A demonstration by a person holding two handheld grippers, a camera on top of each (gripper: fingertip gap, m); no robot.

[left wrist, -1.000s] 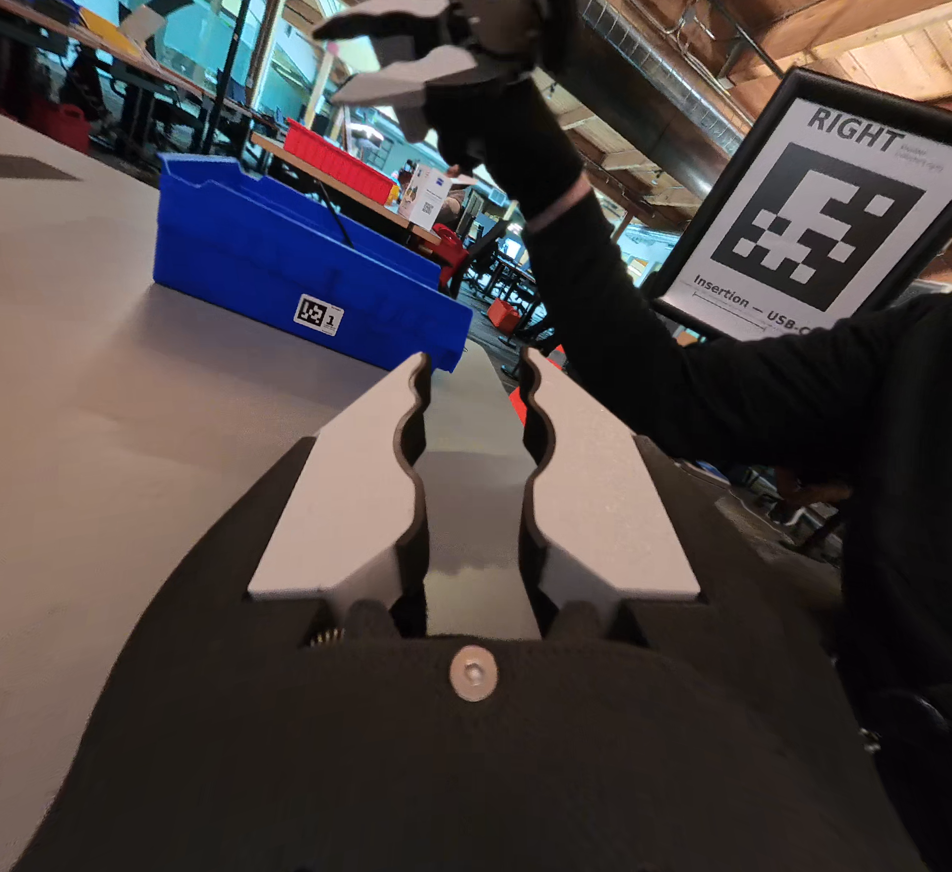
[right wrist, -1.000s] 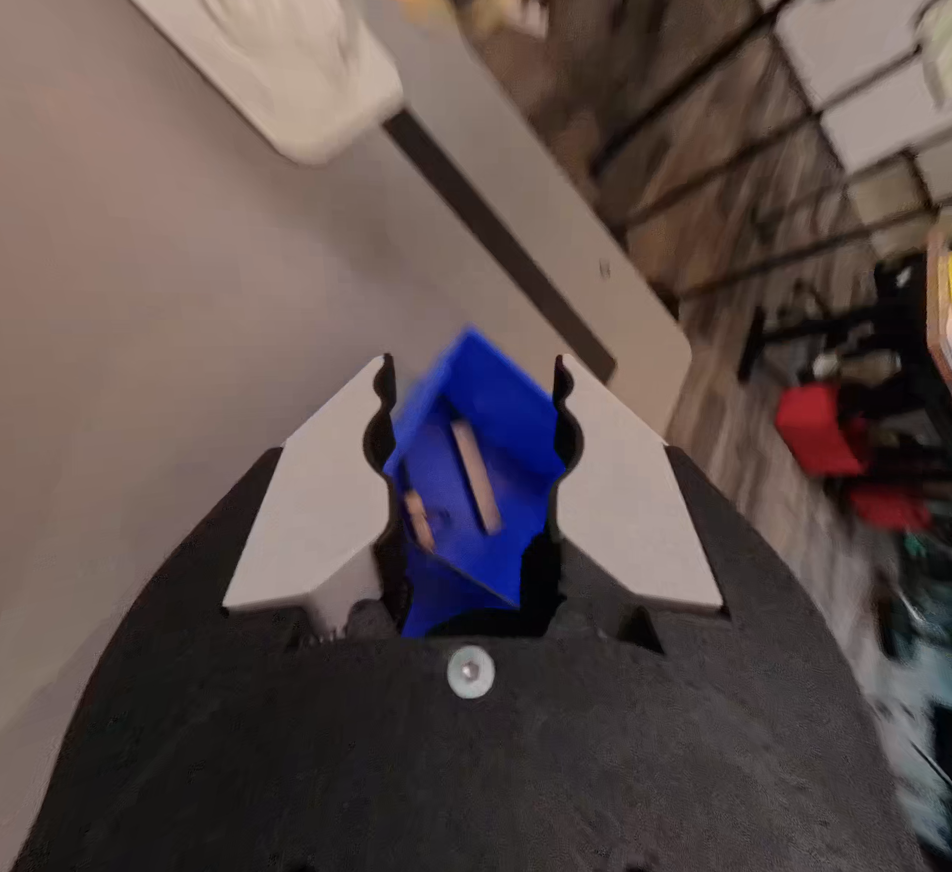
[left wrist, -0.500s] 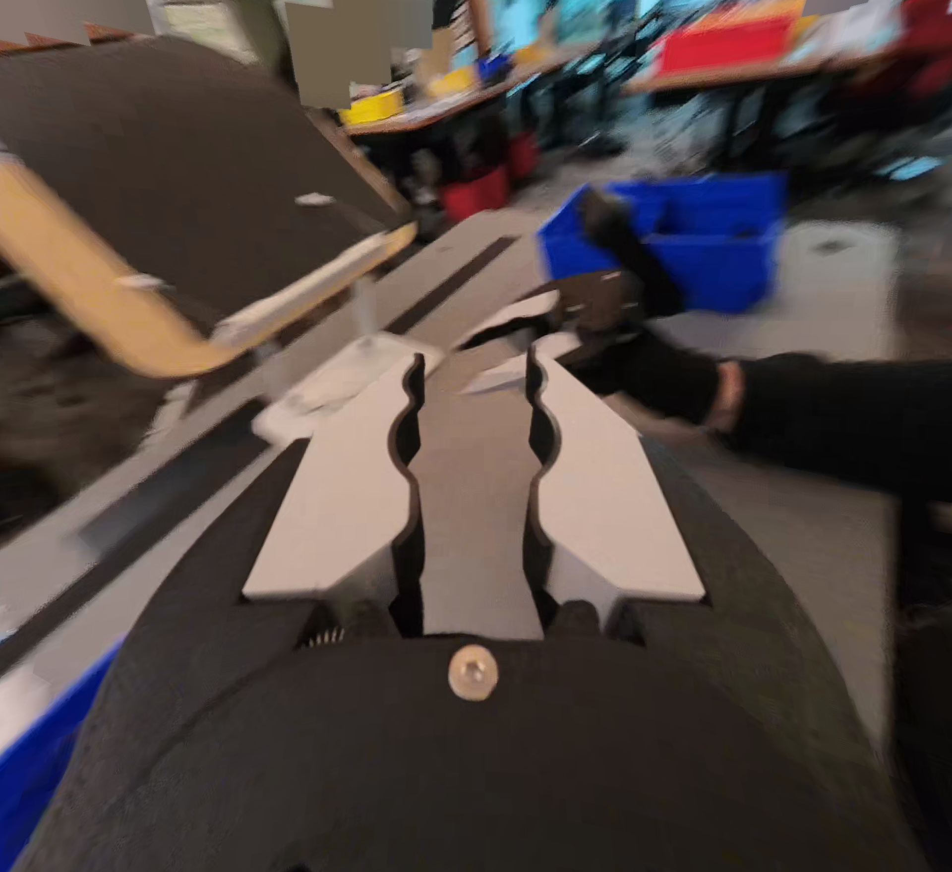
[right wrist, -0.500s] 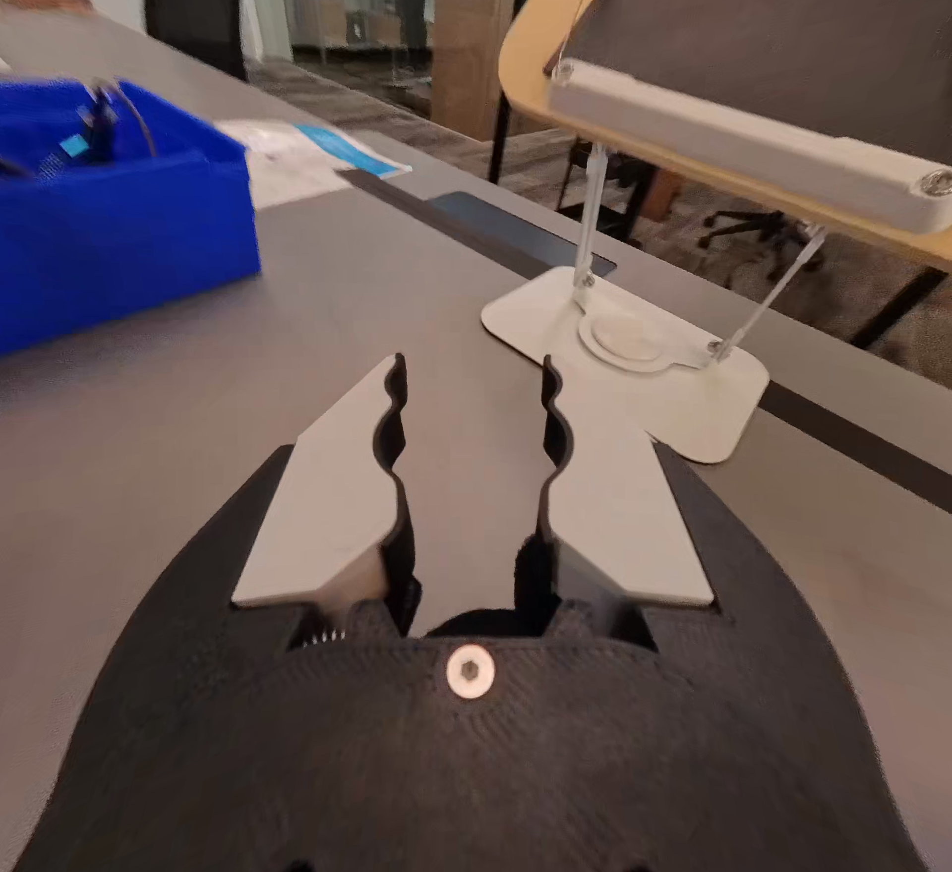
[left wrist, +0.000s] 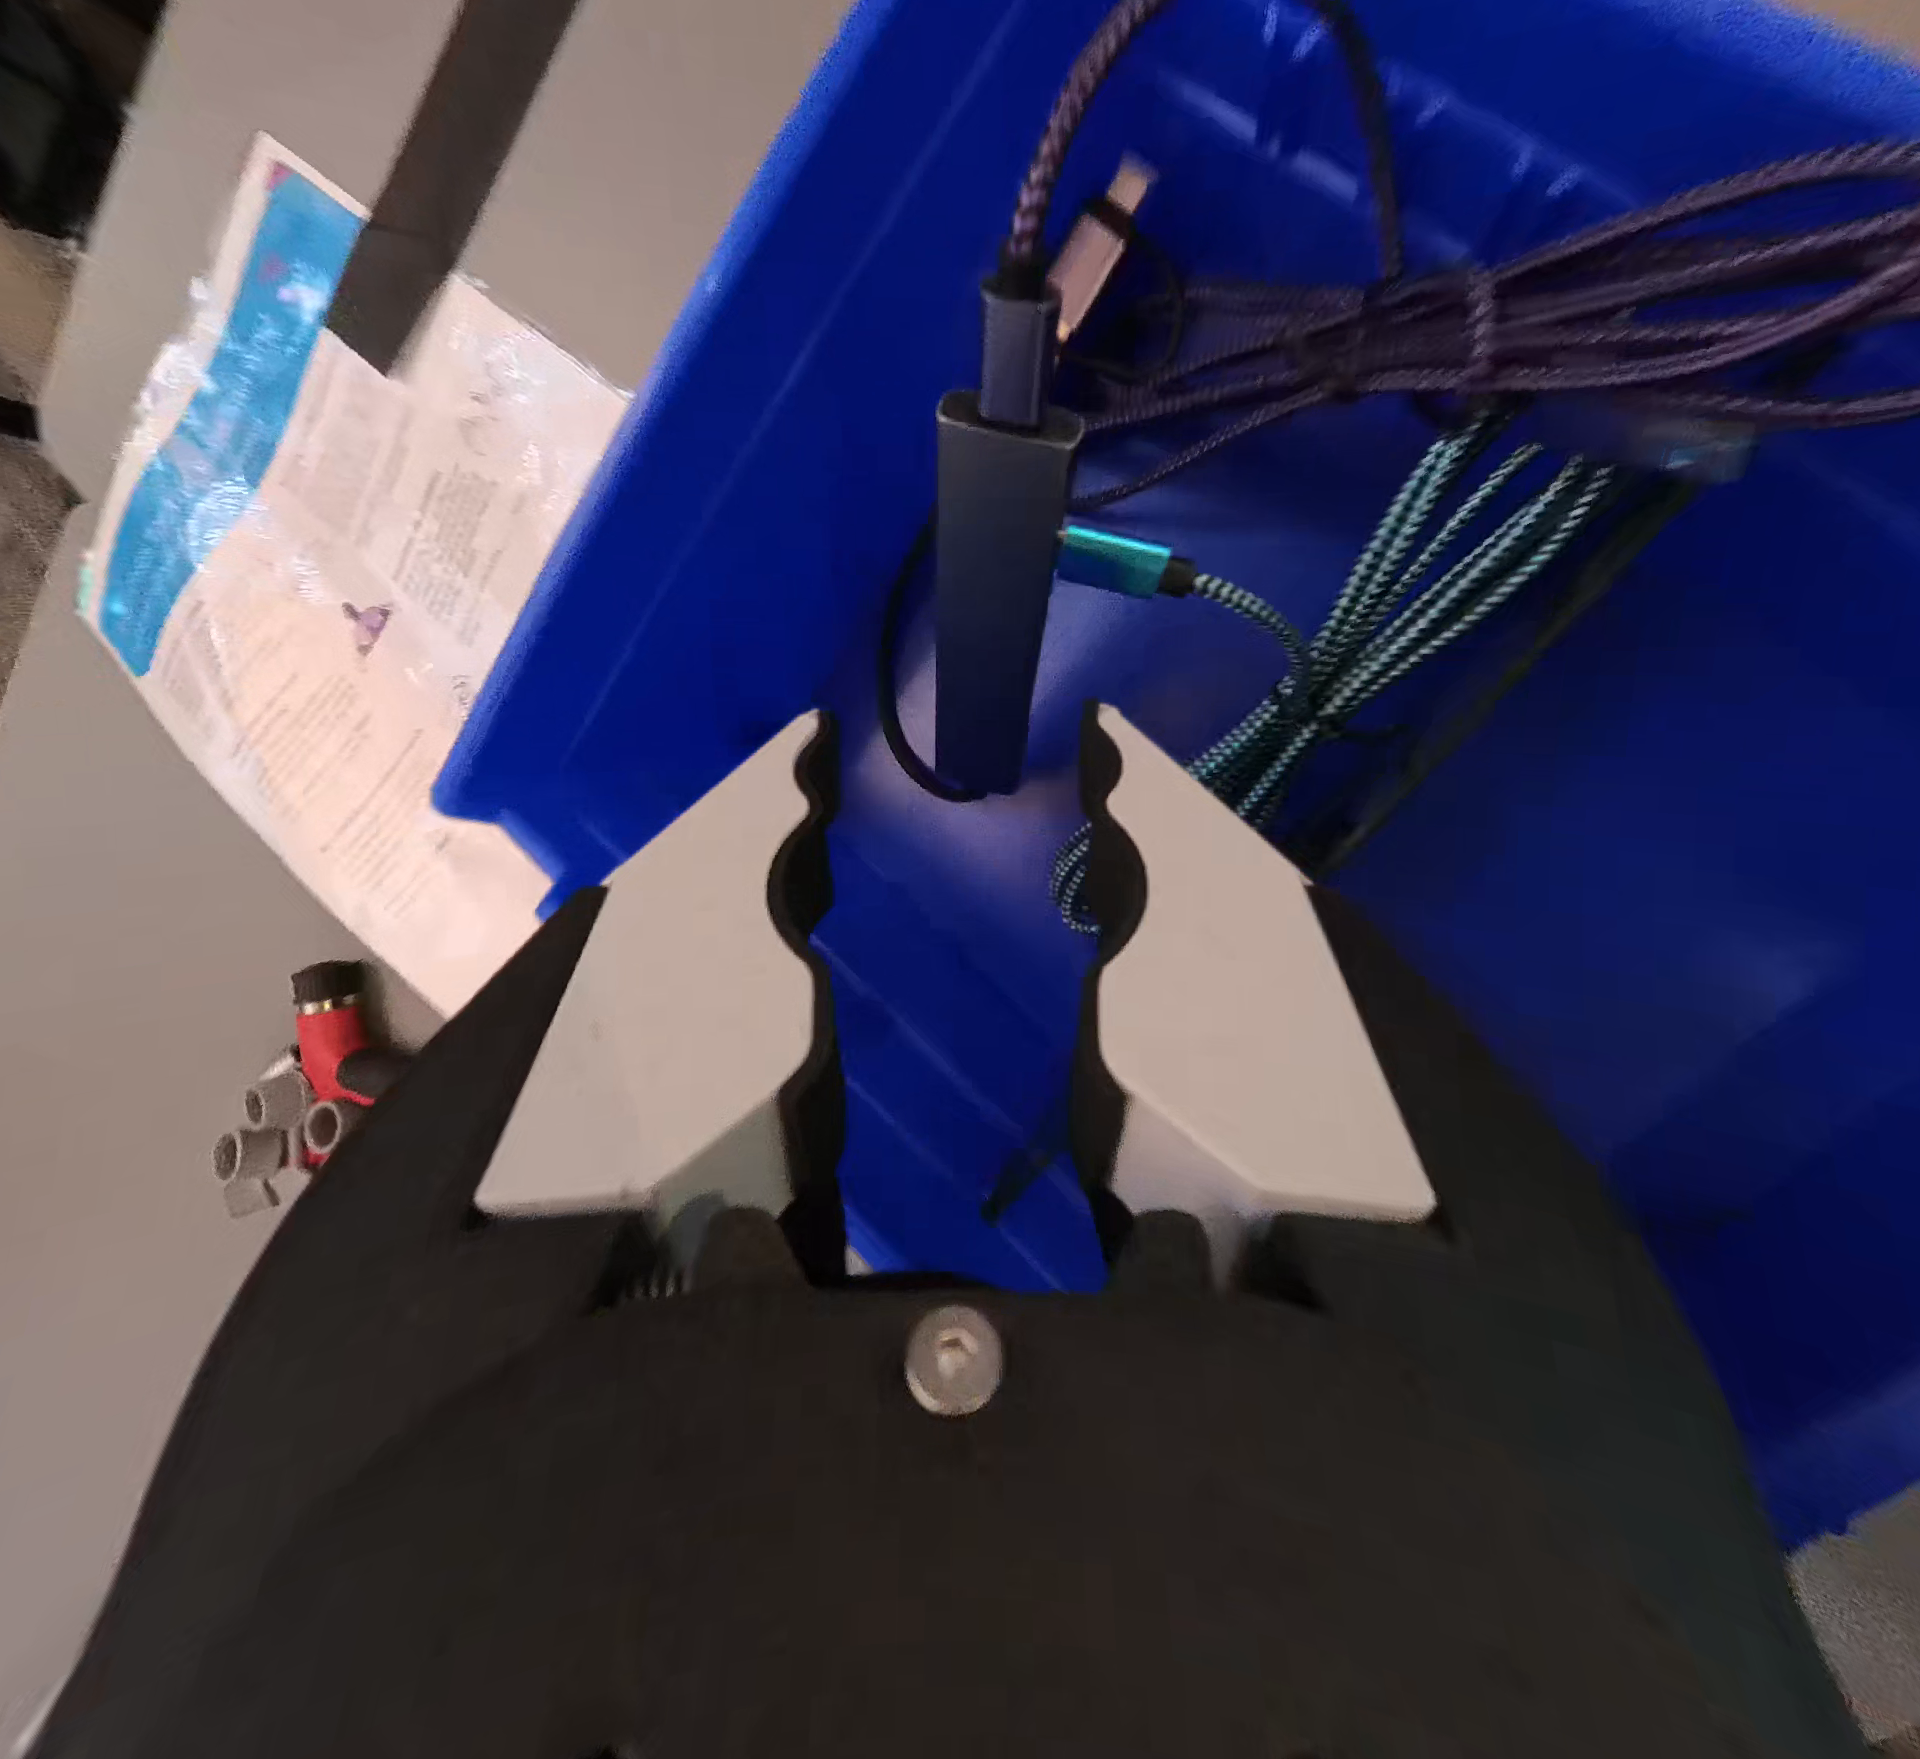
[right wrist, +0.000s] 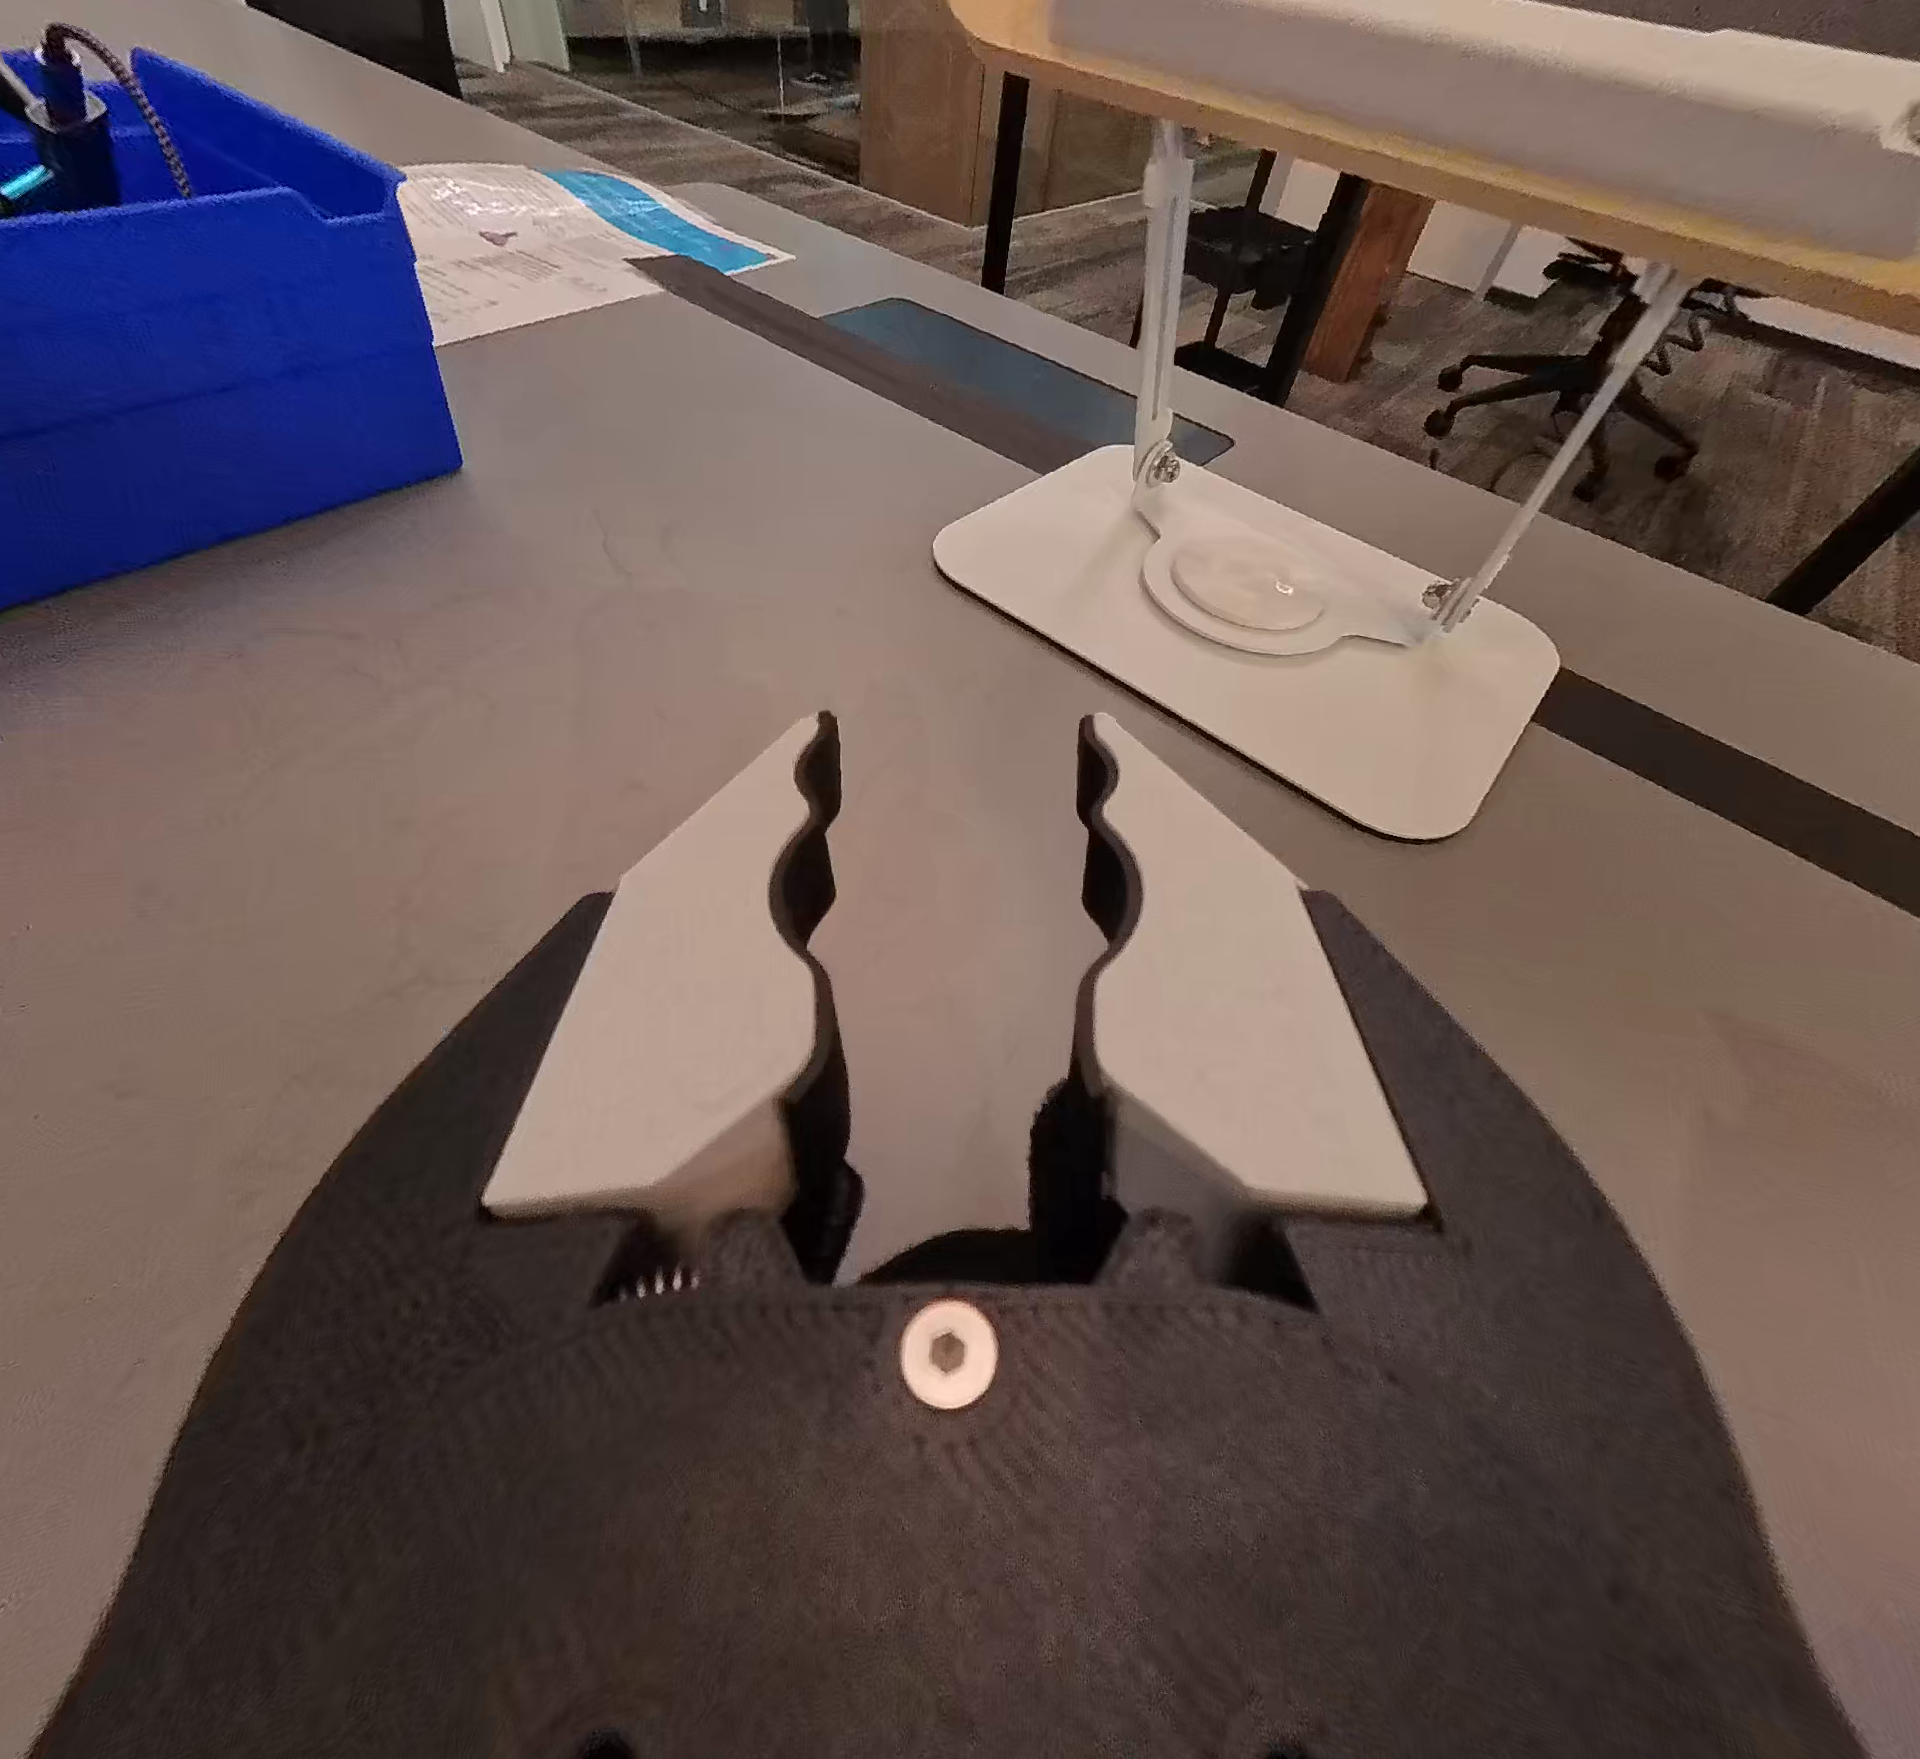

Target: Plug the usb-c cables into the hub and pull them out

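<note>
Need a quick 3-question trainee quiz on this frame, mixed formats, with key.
1. True or false: the left gripper is shut on the dark slim rectangular hub.
2. Multiple choice: the teal braided cable's plug is (A) lying loose on the grey table, (B) seated in the hub's side, (C) held by the right gripper.
3. Fill in: the hub and the cables sit inside the ____ plastic bin.

Key: 1 false, its jaws are open and short of the hub. 2 B. 3 blue.
</note>
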